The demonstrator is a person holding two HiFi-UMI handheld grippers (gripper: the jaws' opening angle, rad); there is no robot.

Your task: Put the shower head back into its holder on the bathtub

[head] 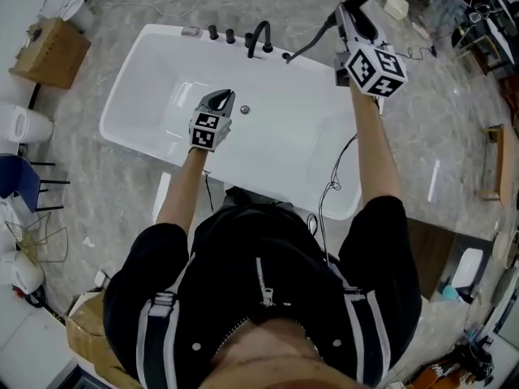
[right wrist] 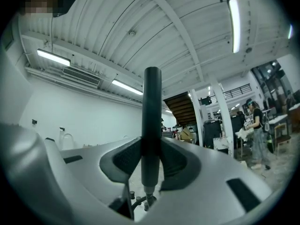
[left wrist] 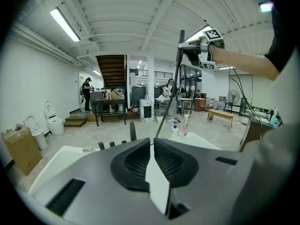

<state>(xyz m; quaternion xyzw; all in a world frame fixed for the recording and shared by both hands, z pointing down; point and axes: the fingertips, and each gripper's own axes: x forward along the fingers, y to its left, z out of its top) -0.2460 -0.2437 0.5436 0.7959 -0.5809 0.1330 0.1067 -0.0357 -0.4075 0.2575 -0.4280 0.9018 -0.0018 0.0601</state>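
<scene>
- White bathtub (head: 280, 148) fills the centre of the head view, black faucet (head: 259, 37) on its far rim.
- right gripper (right wrist: 151, 149), upper right of the head view near the tub's far-right corner, clamped on the black shower head (right wrist: 151, 102) handle, which stands upright between the jaws.
- left gripper (head: 220, 98), centre-left over the basin, jaws pressed together, nothing between.
- hose (head: 308, 45) runs from the shower head down to the rim beside the faucet.
</scene>
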